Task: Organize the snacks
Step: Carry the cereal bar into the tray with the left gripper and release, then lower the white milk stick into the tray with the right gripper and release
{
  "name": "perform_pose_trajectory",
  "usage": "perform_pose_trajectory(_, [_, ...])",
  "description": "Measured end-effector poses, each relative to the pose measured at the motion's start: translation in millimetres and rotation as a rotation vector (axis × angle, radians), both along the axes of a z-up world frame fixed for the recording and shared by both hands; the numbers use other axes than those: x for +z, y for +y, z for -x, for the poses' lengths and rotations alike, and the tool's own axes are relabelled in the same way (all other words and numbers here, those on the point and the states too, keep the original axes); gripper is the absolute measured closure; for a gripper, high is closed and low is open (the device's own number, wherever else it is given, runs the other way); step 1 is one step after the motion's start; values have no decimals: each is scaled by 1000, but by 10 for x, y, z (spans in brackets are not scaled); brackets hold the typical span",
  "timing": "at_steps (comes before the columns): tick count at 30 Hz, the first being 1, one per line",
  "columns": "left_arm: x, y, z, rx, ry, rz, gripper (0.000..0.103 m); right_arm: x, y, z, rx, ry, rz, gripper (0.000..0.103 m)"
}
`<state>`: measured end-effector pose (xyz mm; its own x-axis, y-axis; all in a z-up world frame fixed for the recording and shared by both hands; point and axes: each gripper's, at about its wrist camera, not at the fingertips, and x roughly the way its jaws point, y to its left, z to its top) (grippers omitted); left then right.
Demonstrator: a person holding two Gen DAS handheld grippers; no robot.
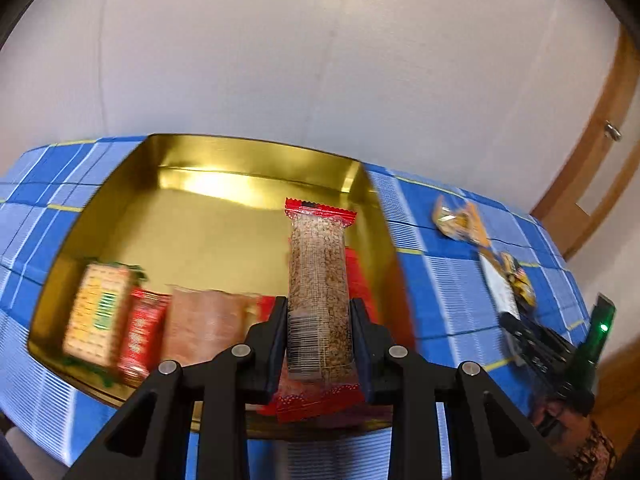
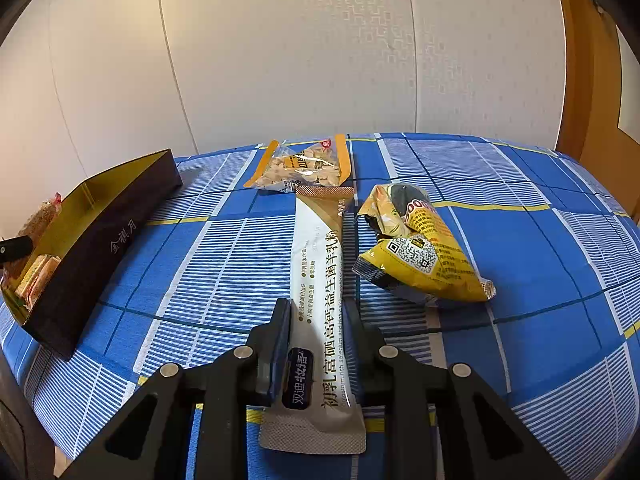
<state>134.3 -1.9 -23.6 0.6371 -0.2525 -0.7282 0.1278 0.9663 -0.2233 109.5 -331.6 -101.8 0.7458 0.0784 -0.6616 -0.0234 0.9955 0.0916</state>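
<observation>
A pale textured wall backs a surface covered by a blue, white and yellow checked cloth [image 2: 208,264], with a wooden door frame [image 2: 576,80] at the right edge.

Writing: the dark outer wall of the gold-lined tin box [image 2: 96,248] carries three pale Chinese characters, too small to read with certainty. The long white stick sachet [image 2: 320,264] bears a vertical line of Chinese print and the English fragment "rich selenium and high calcium", part hidden by a finger. The yellow crumpled packet [image 2: 420,256] shows a QR code and small print that cannot be read. The grain bar [image 1: 318,288], in a clear wrapper with red ends, shows a barcode.

Left gripper [image 1: 318,312]: clenched on the grain bar, holding it above the right part of the open box. Right gripper [image 2: 316,312]: clenched on the stick sachet, which lies along the cloth.

Edges and room: the far half of the box floor is bare; the packets inside crowd its near wall. Open cloth lies between box and sachet.

Count: in the box, a green-and-cream biscuit pack [image 1: 98,316], a small red pack [image 1: 142,332], a pinkish pack [image 1: 204,324] and a red pack [image 1: 360,280] partly hidden behind the bar, all blurred. On the cloth, three: sachet, yellow packet, and a clear orange-edged bag of pale seeds [image 2: 304,166].
</observation>
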Motion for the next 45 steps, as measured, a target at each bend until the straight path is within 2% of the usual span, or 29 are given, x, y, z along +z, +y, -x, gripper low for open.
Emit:
perform_pose_trajectory(16, [-268, 829, -617, 130, 95, -82, 73, 2, 2, 4, -4, -1, -4, 78])
perform_pose_trajectory(24, [-418, 949, -724, 162, 123, -60, 73, 0, -3, 7, -4, -1, -4, 77])
perform_pose_trajectory(26, [-380, 954, -696, 176, 108, -50, 58, -1, 1, 7, -5, -2, -2, 77])
perform_pose_trajectory(28, [-339, 953, -646, 188, 81, -60, 50, -1, 2, 7, -6, -2, -1, 77])
perform_pose_trajectory(30, [-285, 943, -561, 200, 35, -82, 50, 0, 2, 6, -6, -2, 0, 77])
perform_pose_trajectory(39, [-147, 836, -65, 244, -83, -77, 50, 8, 46, 53, 11, -14, -4, 78])
perform_pose_trajectory(45, [-123, 654, 254, 210, -127, -76, 50, 29, 234, 165, 52, -24, -25, 78])
